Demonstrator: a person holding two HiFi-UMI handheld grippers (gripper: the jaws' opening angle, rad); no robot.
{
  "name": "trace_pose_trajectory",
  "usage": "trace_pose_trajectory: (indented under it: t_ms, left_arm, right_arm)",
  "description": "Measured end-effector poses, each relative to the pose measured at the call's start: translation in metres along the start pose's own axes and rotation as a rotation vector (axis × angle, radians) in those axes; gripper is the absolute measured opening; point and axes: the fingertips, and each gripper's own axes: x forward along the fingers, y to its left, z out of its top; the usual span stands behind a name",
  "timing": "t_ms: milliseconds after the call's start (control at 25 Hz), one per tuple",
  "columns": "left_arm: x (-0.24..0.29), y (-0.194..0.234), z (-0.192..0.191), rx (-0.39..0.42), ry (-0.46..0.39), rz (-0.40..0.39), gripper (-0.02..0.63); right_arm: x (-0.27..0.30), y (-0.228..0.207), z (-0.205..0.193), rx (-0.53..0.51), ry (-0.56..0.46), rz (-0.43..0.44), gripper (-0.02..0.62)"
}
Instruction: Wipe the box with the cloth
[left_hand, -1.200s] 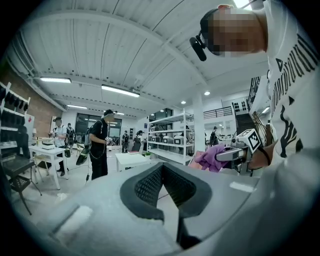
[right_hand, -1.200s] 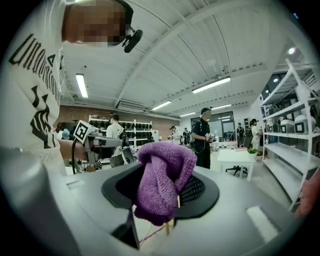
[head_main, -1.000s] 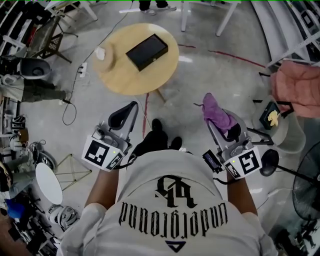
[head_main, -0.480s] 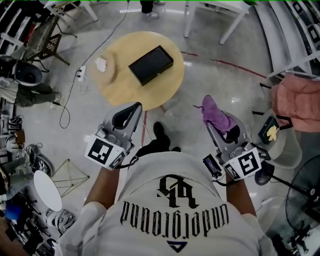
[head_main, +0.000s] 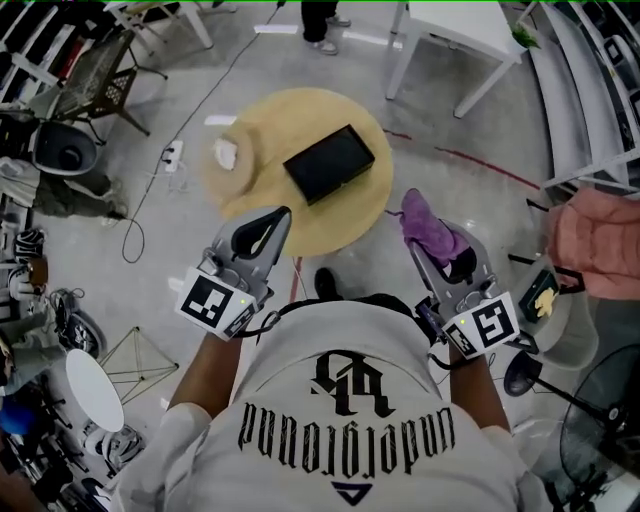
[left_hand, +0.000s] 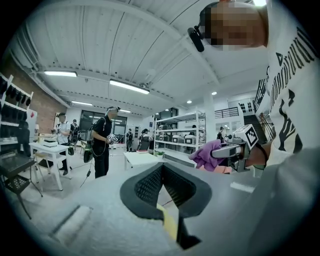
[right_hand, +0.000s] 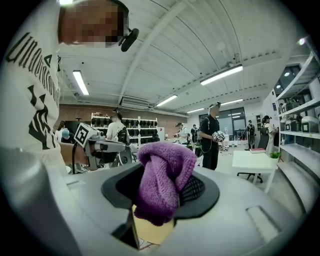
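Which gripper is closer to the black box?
Left, in the head view. The left gripper overlaps the table at its near edge, below-left of the box; the right gripper, shut on the purple cloth, is beyond the table's right edge.

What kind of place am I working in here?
Likely a lab or workshop: metal shelving, other people standing by white tables, a power strip on the concrete floor.
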Motion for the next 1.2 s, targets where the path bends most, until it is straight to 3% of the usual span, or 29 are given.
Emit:
trace_pose_trajectory:
  t_ms: [760, 1200]
  left_arm:
    - [0.006, 0.069, -0.012, -0.081, 0.013, 0.150, 0.006]
    - [0.056, 0.107, -0.058, -0.185, 0.076, 0.209, 0.008]
  right_arm:
    - [0.111, -0.029, -0.005, -0.035, 0.073, 0.166, 0.181]
    - [0.174, -0.087, -0.056, -0.033, 0.198, 0.255, 0.184]
